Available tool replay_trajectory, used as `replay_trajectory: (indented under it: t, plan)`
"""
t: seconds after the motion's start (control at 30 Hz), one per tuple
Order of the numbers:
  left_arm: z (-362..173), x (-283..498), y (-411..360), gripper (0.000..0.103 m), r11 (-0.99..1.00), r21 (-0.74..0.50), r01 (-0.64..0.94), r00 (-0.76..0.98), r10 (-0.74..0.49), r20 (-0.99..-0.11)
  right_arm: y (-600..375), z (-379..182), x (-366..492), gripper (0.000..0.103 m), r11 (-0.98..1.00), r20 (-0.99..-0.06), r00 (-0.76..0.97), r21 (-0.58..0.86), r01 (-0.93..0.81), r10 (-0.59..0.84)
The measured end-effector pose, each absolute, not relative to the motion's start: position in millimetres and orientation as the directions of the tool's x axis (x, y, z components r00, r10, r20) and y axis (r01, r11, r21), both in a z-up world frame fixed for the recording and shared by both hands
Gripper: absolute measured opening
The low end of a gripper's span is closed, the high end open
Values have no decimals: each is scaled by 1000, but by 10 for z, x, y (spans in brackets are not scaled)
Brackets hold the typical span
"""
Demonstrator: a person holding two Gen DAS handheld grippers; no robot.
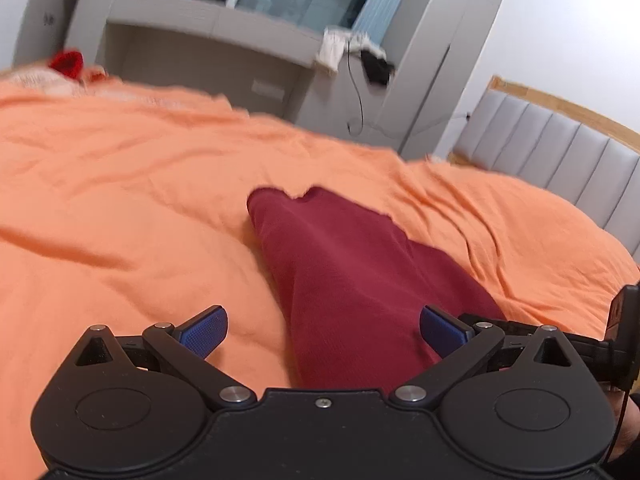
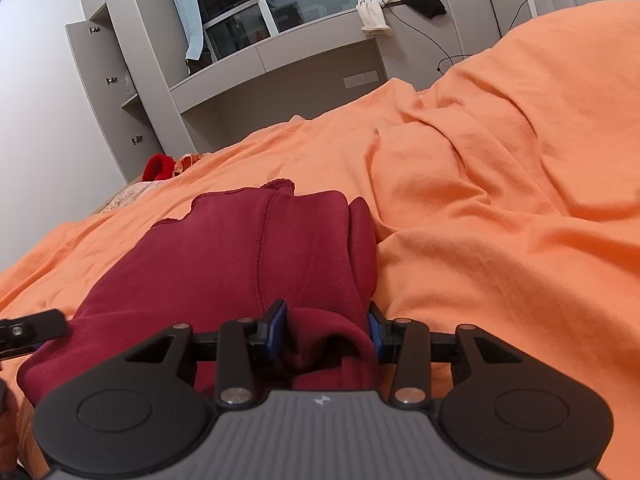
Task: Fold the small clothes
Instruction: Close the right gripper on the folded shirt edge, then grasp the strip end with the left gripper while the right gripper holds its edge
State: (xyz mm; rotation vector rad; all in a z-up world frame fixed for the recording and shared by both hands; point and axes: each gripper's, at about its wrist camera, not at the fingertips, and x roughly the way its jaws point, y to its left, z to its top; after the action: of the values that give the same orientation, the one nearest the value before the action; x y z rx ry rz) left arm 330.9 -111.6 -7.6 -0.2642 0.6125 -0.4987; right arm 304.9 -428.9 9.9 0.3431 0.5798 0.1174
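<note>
A dark red knit garment [image 1: 344,264] lies folded lengthwise on the orange bedcover [image 1: 120,200]. My left gripper [image 1: 323,330] is open, its blue pads [image 1: 204,332] wide apart, with the garment's near end lying between them. In the right wrist view the same garment [image 2: 240,248] shows a seam and a wavy hem at its far end. My right gripper [image 2: 327,330] has its jaws partly closed around a bunched fold of the garment's near edge, both pads touching the cloth. The tip of the left gripper [image 2: 32,330] shows at the left edge.
A bright red item [image 2: 157,167] lies at the far edge of the bed [image 2: 500,160]. A grey desk unit [image 2: 280,60] with cabinets stands beyond, with white and black clothes [image 2: 400,0] on its shelf. A padded headboard [image 1: 560,152] is on the right.
</note>
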Motion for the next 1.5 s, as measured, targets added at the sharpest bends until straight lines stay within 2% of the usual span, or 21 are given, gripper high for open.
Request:
replay_trajectory:
  t: [0.07,0.17,0.53,1.03,1.5]
  plan:
    - [-131,3507,-1098,102,822,-434,368,638,-563,-526,-4314,85,3050,45,929,-514,831,370,-12,215]
    - [-245,3683,-1053,103,781,-516,353,577,-615,-537,-4329,70,3041,46,922,-506,833,386,-14,224]
    - [-311,3605,-1185,102,815,-447,370,603,-576,-552,-4303,38,3025,50,921,-494,843,388,-4,212]
    - [-267,3603,-1264,88,814,-463,350,580,-577,-575,-4292,16,3030,52,920,-489,847,391,1,207]
    - [-262,3571,-1375,87,841,-422,339,599,-539,-592,-4319,2,3025,53,913,-483,850,409,4,213]
